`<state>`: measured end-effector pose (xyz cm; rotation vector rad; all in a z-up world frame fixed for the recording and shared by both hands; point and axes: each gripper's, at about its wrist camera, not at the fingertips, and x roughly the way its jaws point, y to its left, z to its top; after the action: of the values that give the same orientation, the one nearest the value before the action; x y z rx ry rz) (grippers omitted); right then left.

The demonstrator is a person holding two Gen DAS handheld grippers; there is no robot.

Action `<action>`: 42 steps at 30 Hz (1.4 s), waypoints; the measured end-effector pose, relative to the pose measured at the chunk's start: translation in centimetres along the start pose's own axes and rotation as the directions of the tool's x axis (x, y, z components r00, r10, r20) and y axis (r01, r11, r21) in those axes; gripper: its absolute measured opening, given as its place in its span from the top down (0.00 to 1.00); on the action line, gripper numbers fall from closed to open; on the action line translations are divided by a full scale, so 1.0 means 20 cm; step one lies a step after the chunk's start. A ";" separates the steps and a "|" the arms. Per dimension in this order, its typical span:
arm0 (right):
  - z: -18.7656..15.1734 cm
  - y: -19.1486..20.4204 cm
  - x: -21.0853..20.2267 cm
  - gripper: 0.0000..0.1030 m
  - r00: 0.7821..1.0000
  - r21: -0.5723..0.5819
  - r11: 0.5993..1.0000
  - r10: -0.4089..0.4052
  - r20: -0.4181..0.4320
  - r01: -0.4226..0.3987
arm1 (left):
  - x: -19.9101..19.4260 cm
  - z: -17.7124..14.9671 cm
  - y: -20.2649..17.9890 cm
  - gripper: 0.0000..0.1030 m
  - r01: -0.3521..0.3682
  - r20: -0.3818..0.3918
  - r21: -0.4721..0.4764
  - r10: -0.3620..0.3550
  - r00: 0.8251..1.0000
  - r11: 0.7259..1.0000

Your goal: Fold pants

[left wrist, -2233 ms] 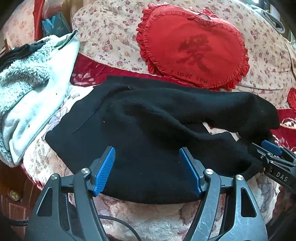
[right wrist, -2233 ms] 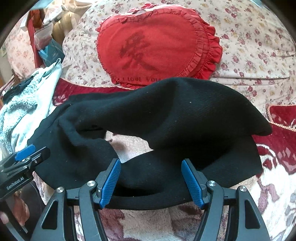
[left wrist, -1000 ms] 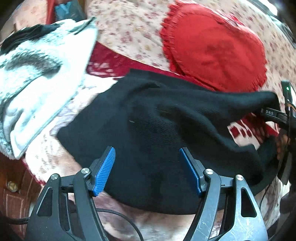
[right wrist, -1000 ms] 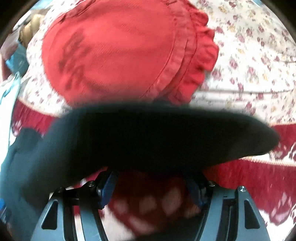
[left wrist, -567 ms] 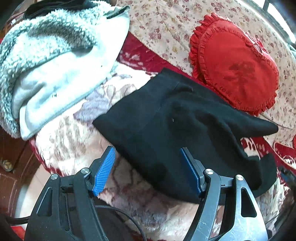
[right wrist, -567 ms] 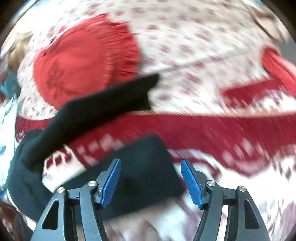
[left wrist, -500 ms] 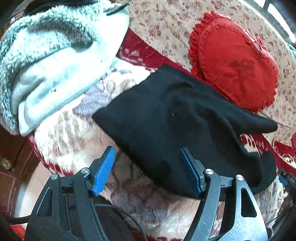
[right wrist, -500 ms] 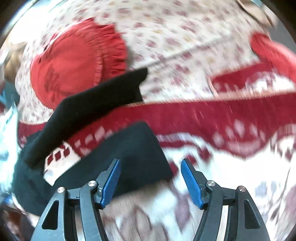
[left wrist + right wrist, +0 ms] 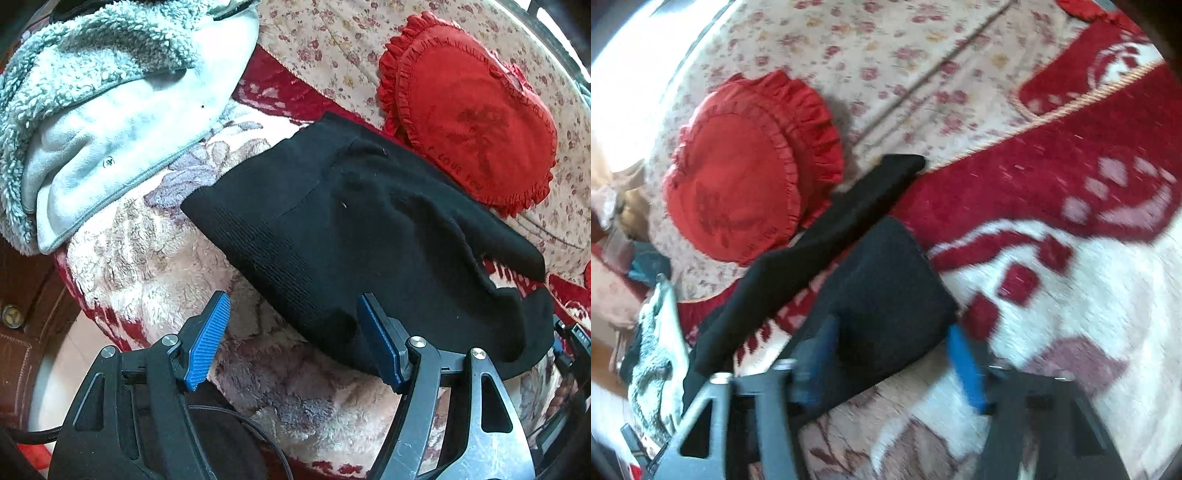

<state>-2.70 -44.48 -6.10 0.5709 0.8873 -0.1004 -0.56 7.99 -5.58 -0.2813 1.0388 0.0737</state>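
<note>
The black pants [image 9: 362,229] lie spread on the red-and-cream plush blanket [image 9: 155,266], waistband at the left, both legs running right. My left gripper [image 9: 291,339] is open and empty, just in front of the waist's near edge. In the right wrist view the pants [image 9: 879,288] show two separate legs; the far leg [image 9: 849,214] reaches toward the heart cushion. My right gripper [image 9: 894,362] is open, hovering over the near leg's end. The view is blurred.
A red heart-shaped cushion [image 9: 469,114] leans on the floral back cushion [image 9: 325,40]. A pale fleece jacket [image 9: 110,107] lies at the left. The bed's edge and wooden frame [image 9: 22,317] are at the lower left. The right gripper's body [image 9: 572,350] shows at the right edge.
Both grippers pulled back from the pants. The right gripper let the leg go and swung right along the legs; the legs now lie apart and stretched out.
</note>
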 end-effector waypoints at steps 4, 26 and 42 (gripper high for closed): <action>0.00 0.01 -0.11 0.94 0.998 -0.047 0.999 0.025 0.059 -0.023 | -0.01 -0.01 0.01 0.30 0.009 0.001 -0.018 -0.009 1.000 1.000; -0.31 -0.19 -0.33 0.55 0.999 0.090 0.996 0.029 -0.029 -0.026 | -0.07 -0.03 0.15 0.30 0.080 0.008 -0.144 -0.080 0.997 0.986; -0.24 -0.04 -0.14 0.89 0.997 0.020 0.997 0.073 -0.012 -0.072 | 0.16 0.16 0.12 0.73 0.129 -0.027 -0.264 -0.142 0.990 0.956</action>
<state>-8.13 -43.25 -6.62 0.6217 0.8778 -0.0396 3.31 10.88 -7.16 -0.5962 1.0532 0.0808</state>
